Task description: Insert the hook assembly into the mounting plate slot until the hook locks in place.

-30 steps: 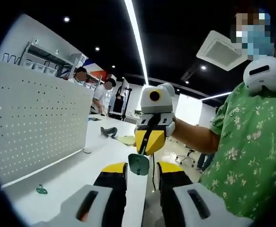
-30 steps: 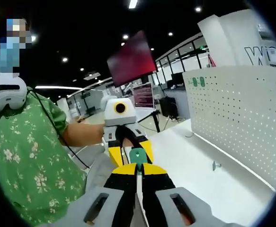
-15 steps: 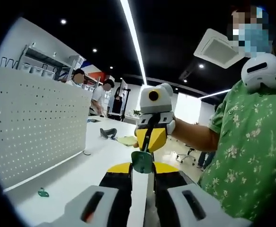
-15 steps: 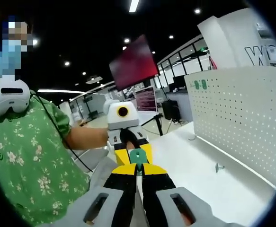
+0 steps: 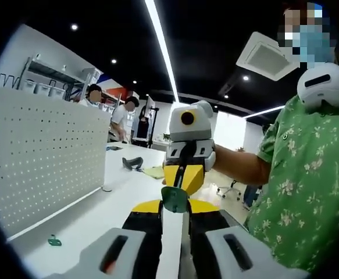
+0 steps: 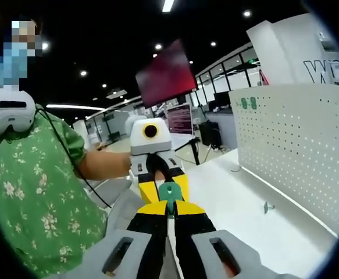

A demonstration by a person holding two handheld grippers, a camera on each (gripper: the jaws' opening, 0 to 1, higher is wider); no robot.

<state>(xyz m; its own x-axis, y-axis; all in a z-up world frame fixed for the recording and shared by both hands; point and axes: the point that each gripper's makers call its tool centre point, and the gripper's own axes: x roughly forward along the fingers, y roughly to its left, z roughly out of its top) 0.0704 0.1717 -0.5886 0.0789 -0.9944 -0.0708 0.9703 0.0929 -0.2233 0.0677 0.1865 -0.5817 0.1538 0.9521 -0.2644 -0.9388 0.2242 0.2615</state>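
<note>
Hand-held gripper on the left clamps a white plate edge-on while the right one pinches the green hook at its end, above the tabletop; 2 parts should stay aligned, pressed steadily until locking.

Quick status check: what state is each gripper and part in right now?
Left gripper: shut on white plate.
Right gripper: shut on green hook.
Green hook: held in the air at the plate's end; locking cannot be told.
Spare green piece: lying loose on table.
Pegboard: upright.
</note>
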